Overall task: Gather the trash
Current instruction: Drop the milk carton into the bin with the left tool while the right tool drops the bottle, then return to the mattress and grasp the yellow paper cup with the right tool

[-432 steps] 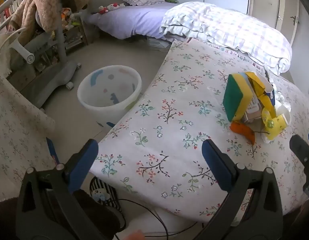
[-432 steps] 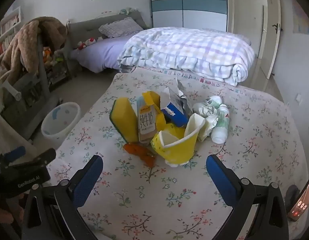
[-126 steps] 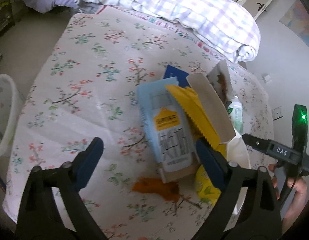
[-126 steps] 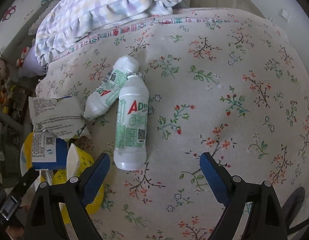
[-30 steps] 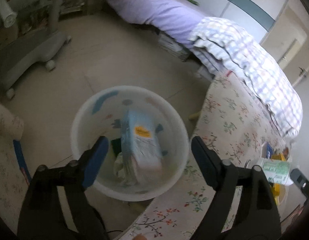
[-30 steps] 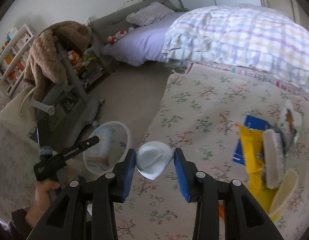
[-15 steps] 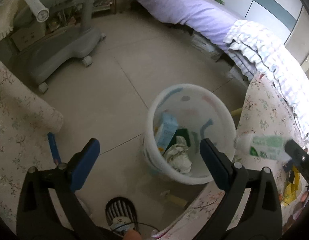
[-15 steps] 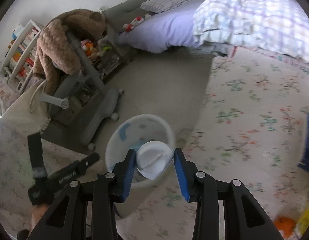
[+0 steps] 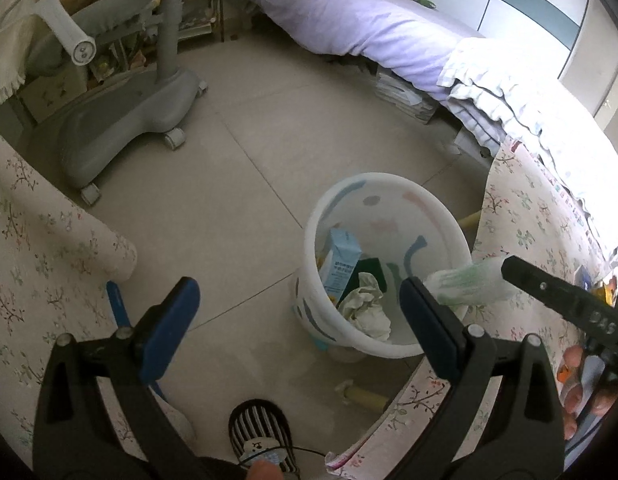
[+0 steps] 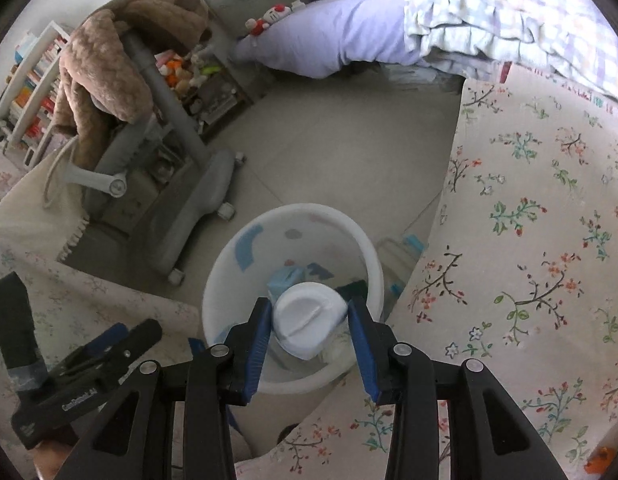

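A white bin [image 9: 389, 178] with pastel shapes stands on the floor beside the floral table. It holds a blue carton [image 9: 341, 256], a green sponge [image 9: 369, 272] and crumpled white paper [image 9: 365, 308]. My right gripper [image 10: 309, 332] hangs over the bin [image 10: 309, 208] with its jaws opening. The white and green bottle [image 10: 305, 316] is still between the pads, bottom toward the camera, with a small gap on the right. In the left wrist view the bottle [image 9: 465, 280] is blurred above the bin's rim. My left gripper [image 9: 297, 292] is open and empty, near the bin.
A grey wheeled chair base [image 9: 121, 120] stands to the left on the tiled floor. The table's floral cloth [image 10: 529, 240] borders the bin on the right. A bed with a purple sheet [image 9: 369, 28] lies behind. A striped slipper [image 9: 261, 428] and a yellow tube [image 9: 361, 394] are on the floor.
My right gripper has swung from above the table to above the bin and sunk, and its jaws have widened off the bottle. My left gripper drew back from the bin; the carton now rests inside.
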Tool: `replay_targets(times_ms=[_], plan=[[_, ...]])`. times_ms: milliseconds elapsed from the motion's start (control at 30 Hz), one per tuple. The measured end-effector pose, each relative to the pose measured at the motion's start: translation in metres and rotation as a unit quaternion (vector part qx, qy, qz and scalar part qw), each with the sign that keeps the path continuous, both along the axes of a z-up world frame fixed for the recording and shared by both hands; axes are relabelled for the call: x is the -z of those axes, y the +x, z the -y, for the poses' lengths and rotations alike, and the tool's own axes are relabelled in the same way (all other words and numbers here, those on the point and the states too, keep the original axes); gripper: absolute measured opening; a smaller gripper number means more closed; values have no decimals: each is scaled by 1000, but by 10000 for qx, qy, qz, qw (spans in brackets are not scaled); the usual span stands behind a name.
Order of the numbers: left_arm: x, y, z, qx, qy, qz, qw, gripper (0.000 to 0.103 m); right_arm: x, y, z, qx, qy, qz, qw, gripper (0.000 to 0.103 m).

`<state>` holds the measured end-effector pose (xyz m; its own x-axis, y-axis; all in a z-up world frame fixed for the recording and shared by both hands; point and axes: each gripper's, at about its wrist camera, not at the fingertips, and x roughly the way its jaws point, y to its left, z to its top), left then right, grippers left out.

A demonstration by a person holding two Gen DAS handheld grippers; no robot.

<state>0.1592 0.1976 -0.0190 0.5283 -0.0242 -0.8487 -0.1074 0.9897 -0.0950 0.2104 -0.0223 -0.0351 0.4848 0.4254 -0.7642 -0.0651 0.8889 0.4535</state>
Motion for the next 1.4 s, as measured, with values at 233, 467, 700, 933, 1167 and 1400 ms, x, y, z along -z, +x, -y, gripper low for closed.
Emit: replay_targets(times_ms=[233, 467, 700, 933, 1167, 1400], plan=[[-4, -4, 11, 152, 26, -3, 9999, 100, -21, -13, 14, -4, -353, 221, 9991, 80], [-8, -10, 27, 355, 38, -30, 9994, 100, -51, -40, 50, 158, -887, 373, 9952, 84], [-10, -15, 52, 586, -132, -121, 9981, 100, -81, -80, 107, 499, -1272, 541, 9891, 86], [-12, -19, 89, 907, 35, -109, 9958, 100, -85, -110, 166, 969, -1421, 467, 9840, 86], [-17, -22, 122, 1140, -68, -123, 9934, 100, -78, -135, 224, 1467, -1441, 273, 9782, 86], [-15, -30, 162, 1521, -101, -223, 9881, 100, -53, -156, 264, 1808, -1273, -252, 9749, 86]])
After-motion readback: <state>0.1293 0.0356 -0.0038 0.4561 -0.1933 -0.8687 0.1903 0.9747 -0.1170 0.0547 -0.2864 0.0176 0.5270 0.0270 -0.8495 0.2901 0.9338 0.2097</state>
